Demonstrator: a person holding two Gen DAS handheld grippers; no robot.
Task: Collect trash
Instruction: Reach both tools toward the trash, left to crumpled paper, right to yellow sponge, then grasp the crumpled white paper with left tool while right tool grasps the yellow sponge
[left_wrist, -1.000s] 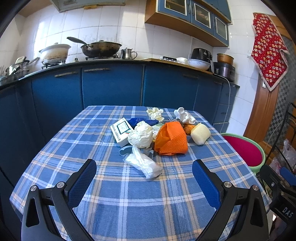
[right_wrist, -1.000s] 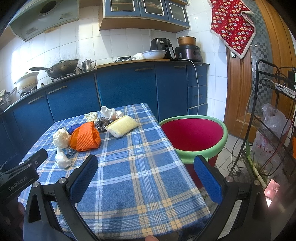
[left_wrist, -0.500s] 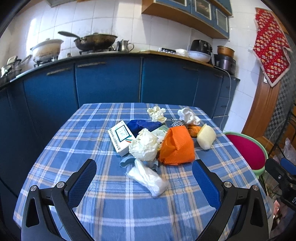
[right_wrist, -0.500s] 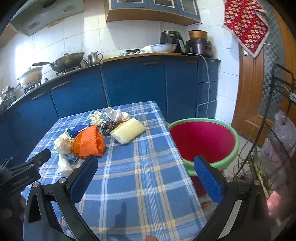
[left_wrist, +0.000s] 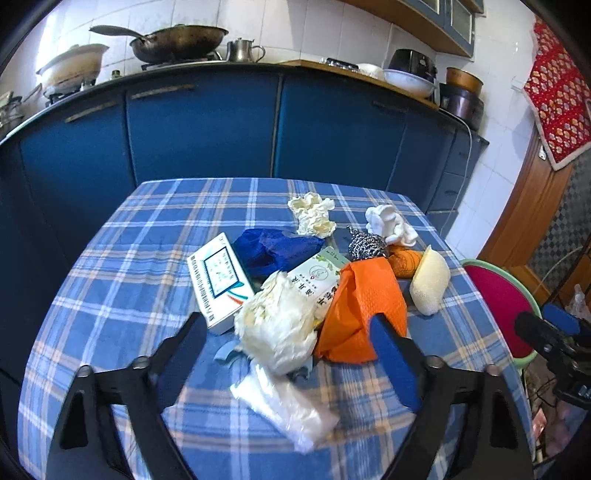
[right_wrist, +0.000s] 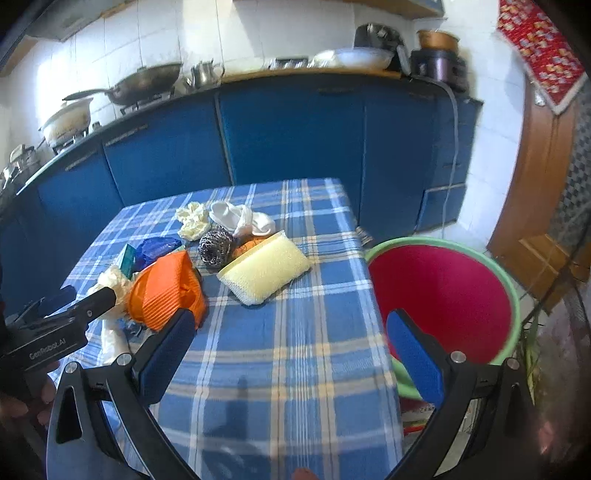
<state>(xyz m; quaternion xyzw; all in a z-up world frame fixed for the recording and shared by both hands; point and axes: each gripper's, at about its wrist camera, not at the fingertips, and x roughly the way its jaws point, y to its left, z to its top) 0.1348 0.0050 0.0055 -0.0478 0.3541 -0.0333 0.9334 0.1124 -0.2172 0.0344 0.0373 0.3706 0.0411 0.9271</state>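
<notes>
A pile of trash lies on the blue plaid table (left_wrist: 122, 258). It holds a crumpled white tissue (left_wrist: 277, 325), an orange bag (left_wrist: 365, 306), a clear plastic bag (left_wrist: 288, 402), a white box (left_wrist: 218, 277), a blue wrapper (left_wrist: 280, 247), a steel scourer (left_wrist: 365, 243) and a yellow sponge (right_wrist: 266, 269). My left gripper (left_wrist: 288, 347) is open, low over the table, its fingers either side of the white tissue. My right gripper (right_wrist: 291, 350) is open and empty over the table's right side, next to the red bin (right_wrist: 443, 299).
The red bin with a green rim stands on the floor just off the table's right edge. Blue cabinets (left_wrist: 207, 129) run behind the table, with a wok (left_wrist: 177, 40) and pots on the counter. A wooden door (right_wrist: 535, 221) is at the right.
Both grippers moved forward and down toward the table. My left gripper closed in on the trash pile and now straddles the white tissue. Both jaws stayed open.
</notes>
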